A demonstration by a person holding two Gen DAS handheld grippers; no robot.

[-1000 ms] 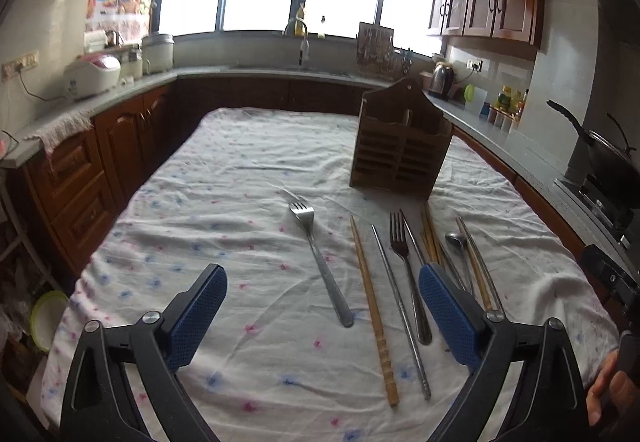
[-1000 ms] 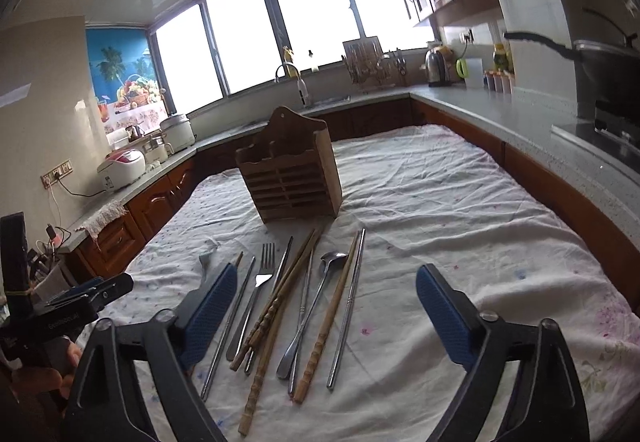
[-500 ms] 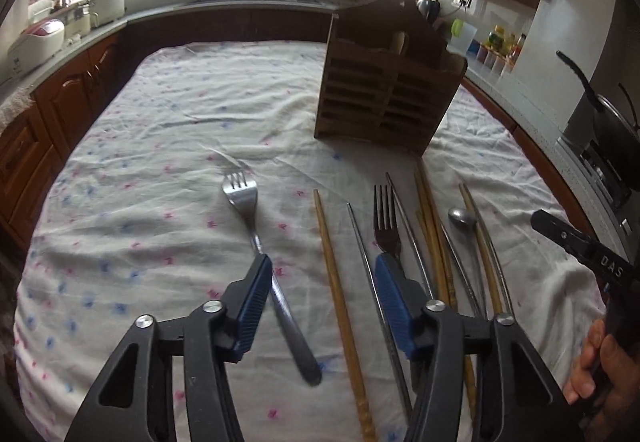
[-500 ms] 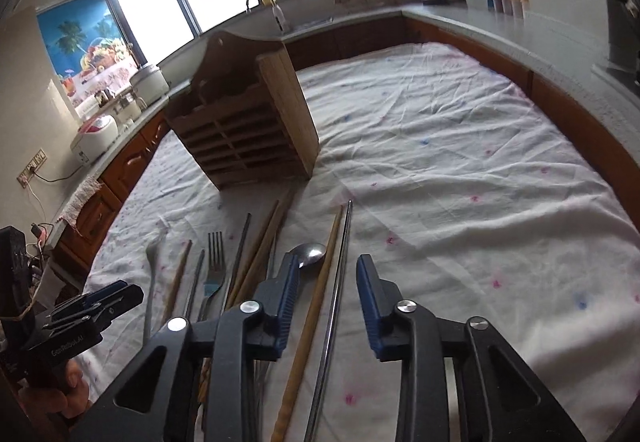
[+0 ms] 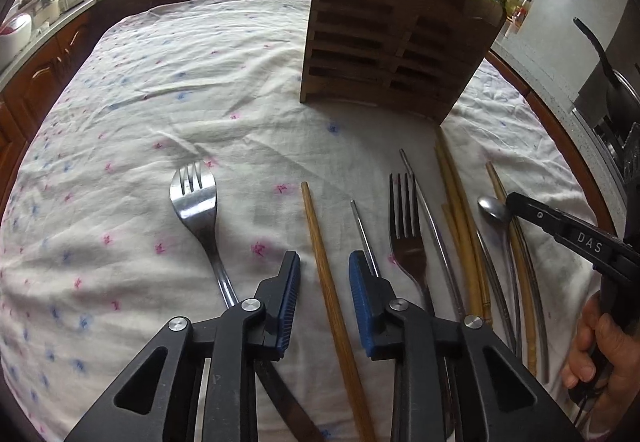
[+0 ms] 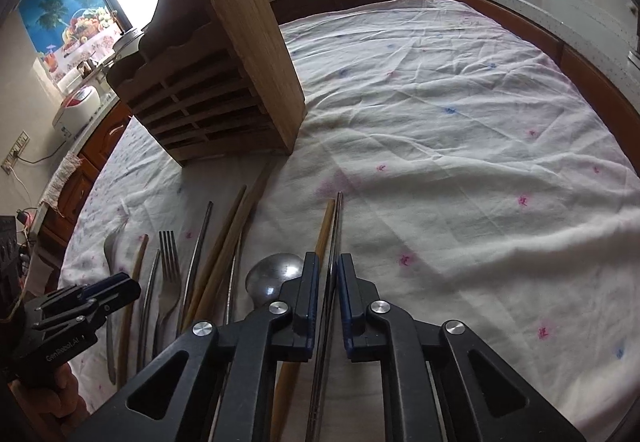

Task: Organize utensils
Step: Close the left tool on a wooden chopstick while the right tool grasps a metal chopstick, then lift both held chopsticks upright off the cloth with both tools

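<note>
Both your grippers are coming down on chopsticks at once, so take it slow here. Your left gripper (image 5: 324,264) has its jaws closing around the brown wooden chopstick (image 5: 320,242), but the blue pads aren't touching it yet; there's a visible gap on each side. Centre it before you squeeze, because the fork (image 5: 200,210) handle runs just left of that jaw and a steel chopstick (image 5: 362,230) sits right by the other one.

Your right gripper (image 6: 328,274) is nearly pressed together, jaws closing on the thin metal chopstick (image 6: 337,226). I can't tell if the pads are actually biting yet. The wooden one beside it lies almost touching, so keep it out of the pinch.

Materials matter: the steel sticks are slim, smooth and round, so I'd guess they roll or slip easily, while the wood is grainier and grips better. The tablecloth (image 6: 460,122) is soft and wrinkled, so it may bunch up. Everything goes into the slatted wooden holder (image 5: 392,42) standing just beyond the row.
</note>
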